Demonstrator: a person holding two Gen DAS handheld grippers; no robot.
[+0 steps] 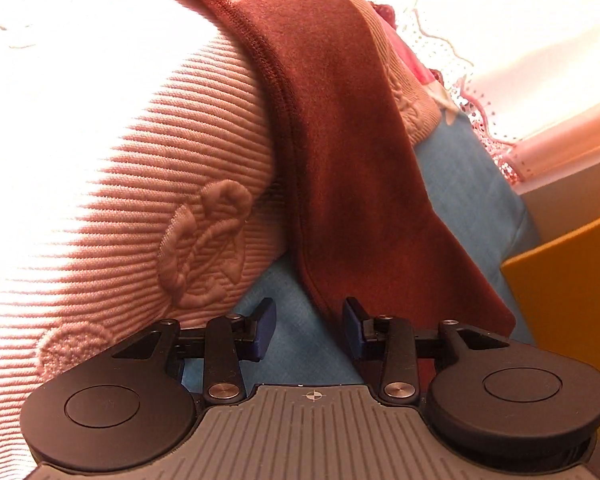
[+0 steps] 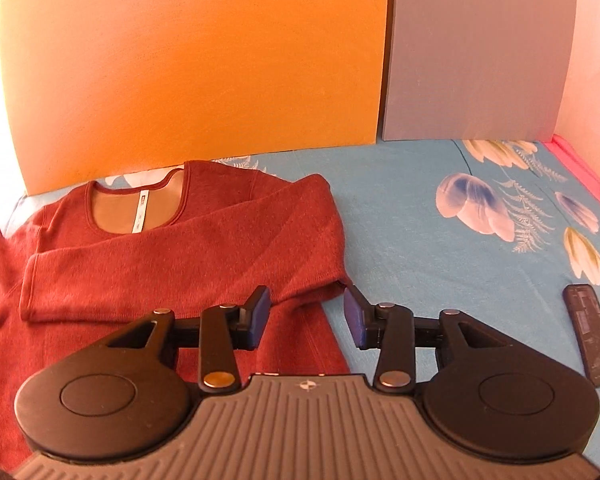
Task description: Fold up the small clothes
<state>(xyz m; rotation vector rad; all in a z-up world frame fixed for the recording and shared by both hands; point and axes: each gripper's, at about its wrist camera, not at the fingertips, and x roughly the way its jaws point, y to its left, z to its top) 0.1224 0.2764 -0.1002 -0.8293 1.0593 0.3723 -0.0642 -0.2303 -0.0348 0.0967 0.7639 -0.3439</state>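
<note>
A rust-red long-sleeved top (image 2: 188,248) lies flat on the blue flowered sheet (image 2: 440,280), neckline toward the orange board. Its right sleeve is folded across the chest. My right gripper (image 2: 306,312) hovers over the top's right edge, jaws apart, nothing between the pads. In the left wrist view the other red sleeve (image 1: 352,152) drapes over a pink ribbed pillow (image 1: 172,168). Its cuff end lies on the sheet just ahead of the right pad. My left gripper (image 1: 310,326) stands open there, empty, with blue sheet showing between the pads.
An orange board (image 2: 196,64) and a grey board (image 2: 476,48) stand behind the bed. A black remote (image 2: 590,334) lies on the sheet at the right. White lace-edged cloth (image 1: 480,40) lies past the pillow. An orange panel (image 1: 572,320) rises at the right in the left wrist view.
</note>
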